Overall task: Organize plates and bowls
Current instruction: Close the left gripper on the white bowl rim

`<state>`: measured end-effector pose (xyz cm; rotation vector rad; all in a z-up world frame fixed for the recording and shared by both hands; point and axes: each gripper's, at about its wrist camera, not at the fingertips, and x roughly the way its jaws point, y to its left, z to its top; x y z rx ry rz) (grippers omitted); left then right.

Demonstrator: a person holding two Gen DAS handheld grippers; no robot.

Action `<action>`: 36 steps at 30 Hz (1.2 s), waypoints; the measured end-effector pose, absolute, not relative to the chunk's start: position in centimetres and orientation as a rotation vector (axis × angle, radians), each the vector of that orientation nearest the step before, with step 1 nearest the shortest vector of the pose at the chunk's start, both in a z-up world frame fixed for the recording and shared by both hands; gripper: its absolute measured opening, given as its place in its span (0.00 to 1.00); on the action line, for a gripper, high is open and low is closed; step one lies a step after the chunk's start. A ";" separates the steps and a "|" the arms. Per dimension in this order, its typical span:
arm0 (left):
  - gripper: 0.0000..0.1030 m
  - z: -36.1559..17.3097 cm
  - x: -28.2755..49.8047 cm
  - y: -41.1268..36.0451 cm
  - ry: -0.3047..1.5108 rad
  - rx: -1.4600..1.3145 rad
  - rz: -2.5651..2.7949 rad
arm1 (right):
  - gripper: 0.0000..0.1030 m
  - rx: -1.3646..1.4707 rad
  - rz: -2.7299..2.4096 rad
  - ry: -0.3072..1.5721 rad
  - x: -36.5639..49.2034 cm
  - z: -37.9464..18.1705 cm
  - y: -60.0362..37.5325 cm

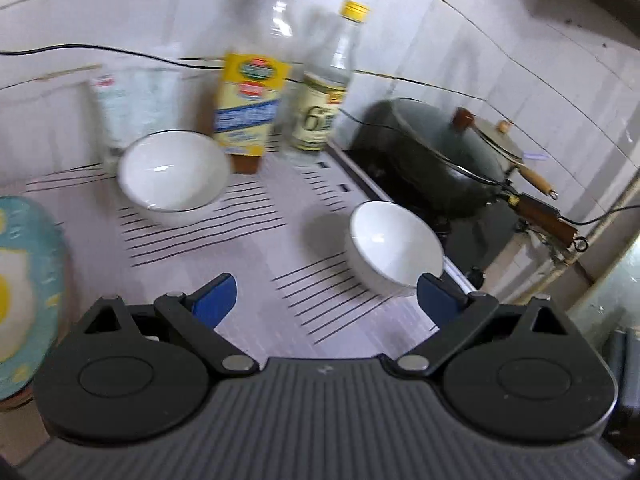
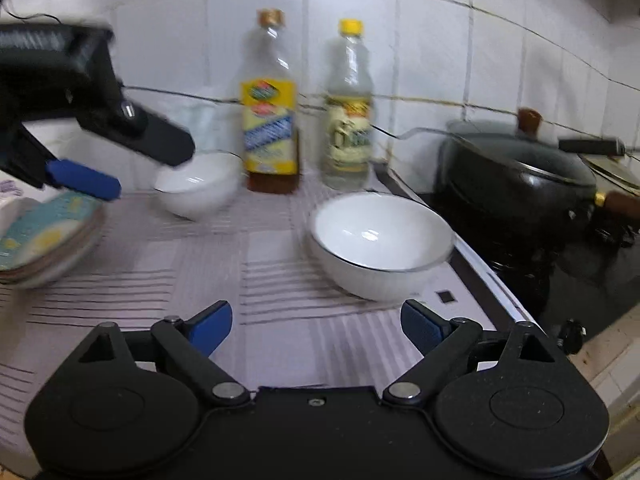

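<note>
Ahead of our right gripper [image 2: 316, 326], spread wide and empty, one white bowl [image 2: 380, 240] waits unstacked; another bowl [image 2: 196, 188] sits beyond our empty, wide-spread left gripper [image 1: 326, 300], plates [image 2: 48, 236] seemingly stacked leftward

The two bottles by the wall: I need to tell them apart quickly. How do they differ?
The left bottle has a gold-brown cap, the right bottle a bright yellow one. The left bottle stands taller, with a bright yellow-and-blue label; the right bottle's label is pale cream. Both are clear plastic, upright, capped, side by side at the tiled wall.
</note>
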<state>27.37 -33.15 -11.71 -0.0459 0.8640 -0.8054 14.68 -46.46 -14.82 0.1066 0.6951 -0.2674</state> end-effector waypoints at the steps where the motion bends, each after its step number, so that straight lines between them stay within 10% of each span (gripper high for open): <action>1: 0.95 -11.9 27.4 -33.8 0.862 -0.044 -0.821 | 0.91 0.093 -0.285 0.701 14.9 -15.4 -46.8; 13: 0.92 -17.0 30.3 -43.2 1.013 -0.083 -0.792 | 0.91 0.144 -0.262 0.692 18.8 -19.5 -52.6; 19: 0.46 -18.7 30.7 -45.9 1.083 -0.060 -0.727 | 0.91 0.136 -0.214 0.679 19.1 -20.2 -53.4; 25: 0.25 -18.5 29.9 -46.2 1.082 0.006 -0.653 | 0.87 0.158 -0.174 0.713 19.1 -19.6 -54.1; 36: 0.25 -14.3 27.4 -40.5 1.057 -0.041 -0.573 | 0.87 0.134 -0.100 0.663 17.4 -16.8 -50.0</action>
